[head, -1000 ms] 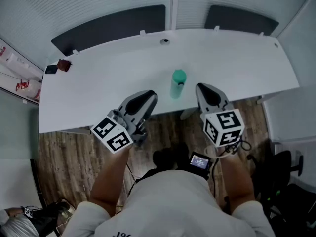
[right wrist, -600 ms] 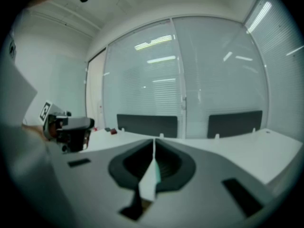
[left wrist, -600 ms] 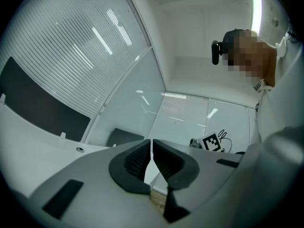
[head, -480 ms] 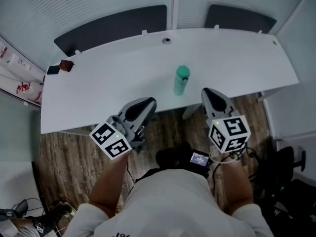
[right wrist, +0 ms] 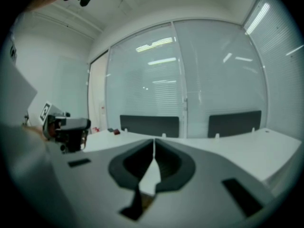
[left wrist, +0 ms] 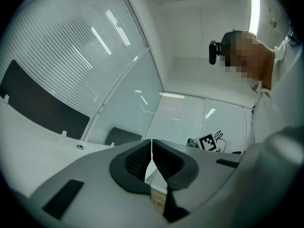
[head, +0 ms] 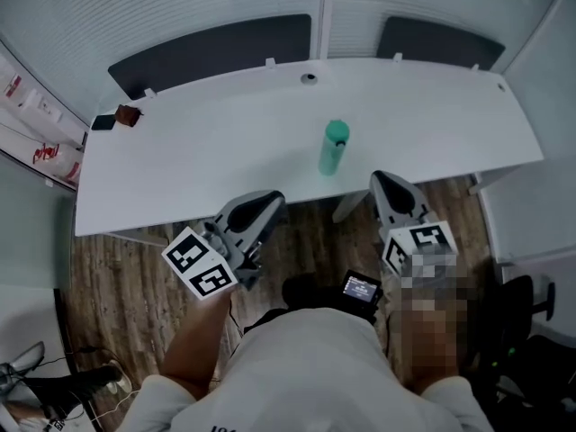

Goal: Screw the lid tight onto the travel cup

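A green travel cup (head: 333,148) with its lid on stands upright near the front edge of the white table (head: 207,160). Both grippers hang off the table, over the floor in front of it. My left gripper (head: 267,200) is shut with nothing in it, to the lower left of the cup. My right gripper (head: 385,180) is shut and empty too, to the lower right of the cup. In the left gripper view the jaws (left wrist: 151,146) meet tip to tip. In the right gripper view the jaws (right wrist: 154,146) also touch. The cup shows in neither gripper view.
A small brown object (head: 129,114) and a dark phone (head: 103,122) lie at the table's far left corner. A cable hole (head: 310,78) sits at the back edge. Two dark panels (head: 211,52) stand behind the table. Wooden floor (head: 126,277) lies below my grippers.
Both grippers have drawn back from the table toward the person's body. The cup stands alone in the same place on the table.
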`<state>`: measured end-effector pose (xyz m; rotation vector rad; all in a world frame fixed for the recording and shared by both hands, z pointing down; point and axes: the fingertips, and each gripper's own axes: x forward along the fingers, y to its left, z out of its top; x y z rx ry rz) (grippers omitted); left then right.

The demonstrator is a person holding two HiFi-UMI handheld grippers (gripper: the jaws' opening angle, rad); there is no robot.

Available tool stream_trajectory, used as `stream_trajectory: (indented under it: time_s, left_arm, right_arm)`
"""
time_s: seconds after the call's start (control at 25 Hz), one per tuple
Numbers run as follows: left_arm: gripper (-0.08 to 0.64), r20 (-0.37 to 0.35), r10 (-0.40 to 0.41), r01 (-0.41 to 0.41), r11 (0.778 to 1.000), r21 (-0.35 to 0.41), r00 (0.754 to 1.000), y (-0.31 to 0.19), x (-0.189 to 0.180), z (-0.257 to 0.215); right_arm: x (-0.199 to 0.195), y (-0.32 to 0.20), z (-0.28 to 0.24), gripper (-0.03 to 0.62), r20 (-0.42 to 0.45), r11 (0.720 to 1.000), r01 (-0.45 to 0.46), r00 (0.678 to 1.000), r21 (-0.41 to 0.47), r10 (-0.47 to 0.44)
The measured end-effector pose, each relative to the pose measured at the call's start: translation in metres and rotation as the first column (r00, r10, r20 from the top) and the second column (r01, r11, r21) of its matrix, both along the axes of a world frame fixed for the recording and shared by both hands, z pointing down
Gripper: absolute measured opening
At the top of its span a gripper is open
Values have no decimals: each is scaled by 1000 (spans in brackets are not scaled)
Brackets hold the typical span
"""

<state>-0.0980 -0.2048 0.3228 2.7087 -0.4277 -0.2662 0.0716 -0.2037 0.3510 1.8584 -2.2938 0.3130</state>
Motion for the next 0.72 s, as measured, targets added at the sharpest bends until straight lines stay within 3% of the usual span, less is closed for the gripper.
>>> stream_trajectory:
  time_s: [0.28, 0.72]
  left_arm:
    - [34, -2, -40, 40, 999, -19, 999, 21, 3, 0]
    - [34, 14, -88, 88, 994, -60, 996, 61, 37, 9]
  right_arm:
    - [7, 13, -4, 26, 8, 999, 35, 999, -9, -34]
    - [34, 46, 0, 25, 11, 993, 108, 994, -36, -108]
